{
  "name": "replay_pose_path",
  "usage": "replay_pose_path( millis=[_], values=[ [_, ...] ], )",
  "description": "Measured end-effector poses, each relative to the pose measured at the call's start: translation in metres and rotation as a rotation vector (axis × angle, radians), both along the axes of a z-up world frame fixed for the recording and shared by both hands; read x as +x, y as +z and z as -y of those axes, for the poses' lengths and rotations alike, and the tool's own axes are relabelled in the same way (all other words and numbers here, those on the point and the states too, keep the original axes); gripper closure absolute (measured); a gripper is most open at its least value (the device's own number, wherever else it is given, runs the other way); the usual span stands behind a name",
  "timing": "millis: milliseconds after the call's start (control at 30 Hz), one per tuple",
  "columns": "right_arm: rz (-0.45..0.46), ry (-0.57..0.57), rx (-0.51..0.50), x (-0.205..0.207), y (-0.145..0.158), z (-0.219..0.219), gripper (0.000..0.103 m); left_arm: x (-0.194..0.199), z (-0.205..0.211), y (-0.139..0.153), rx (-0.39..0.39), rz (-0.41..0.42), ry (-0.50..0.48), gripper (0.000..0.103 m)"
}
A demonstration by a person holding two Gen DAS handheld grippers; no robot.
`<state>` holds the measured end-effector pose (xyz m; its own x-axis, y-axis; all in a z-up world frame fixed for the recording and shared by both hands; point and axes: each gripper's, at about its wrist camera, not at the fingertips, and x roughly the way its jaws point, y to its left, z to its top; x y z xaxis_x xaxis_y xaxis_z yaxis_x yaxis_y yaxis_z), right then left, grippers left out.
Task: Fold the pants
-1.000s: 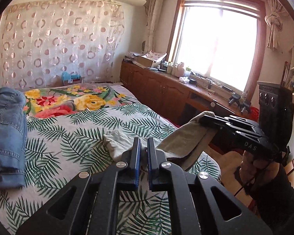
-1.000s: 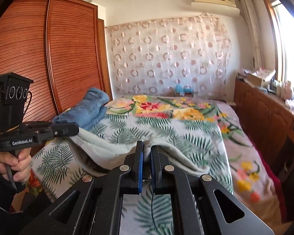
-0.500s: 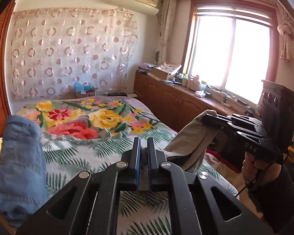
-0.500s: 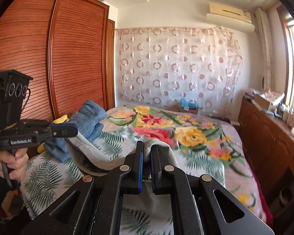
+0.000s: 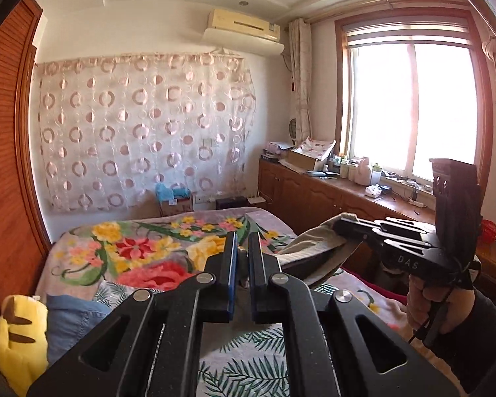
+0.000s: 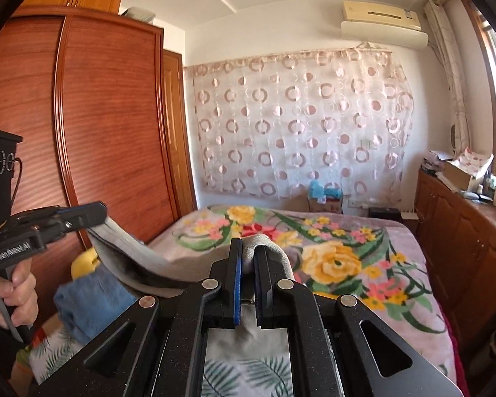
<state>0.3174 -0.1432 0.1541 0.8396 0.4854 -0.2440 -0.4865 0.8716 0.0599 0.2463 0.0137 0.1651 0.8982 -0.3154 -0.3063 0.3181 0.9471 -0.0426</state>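
Above the bed (image 6: 363, 284), you held the grey pants (image 6: 139, 261) slung between both tools. On the left, your left gripper (image 5: 242, 264) was clenched on one end of the cloth; on the right, your right gripper (image 5: 342, 226) pinched the other end. Blue jeans (image 5: 72, 324) lay below left. My read: keep both ends level and taut, then lower evenly so the fold lands flat.

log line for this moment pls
task: fold pants | left gripper: shut on grey pants | right gripper: shut on grey pants | pants lifted above bed
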Motion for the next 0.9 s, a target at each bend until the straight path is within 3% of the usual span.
replay_pose_path(
  millis=[100, 300, 433, 767, 900],
  values=[
    [-0.029, 0.026, -0.010, -0.005, -0.025, -0.001, 0.097, -0.011, -0.001, -0.023, 0.027, -0.031, 0.003, 0.096],
    [-0.141, 0.075, -0.113, -0.025, -0.095, -0.021, 0.097, -0.048, -0.007, -0.110, 0.038, -0.182, 0.003, 0.096],
    [-0.212, 0.086, -0.155, -0.044, -0.139, -0.027, 0.097, -0.075, -0.008, -0.147, 0.027, -0.250, -0.005, 0.096],
    [-0.282, 0.094, -0.180, -0.075, -0.171, -0.038, 0.097, -0.119, -0.010, -0.161, 0.006, -0.289, -0.001, 0.096],
    [-0.295, 0.094, -0.177, -0.111, -0.174, -0.036, 0.097, -0.134, -0.013, -0.164, -0.001, -0.296, -0.003, 0.096]
  ],
)
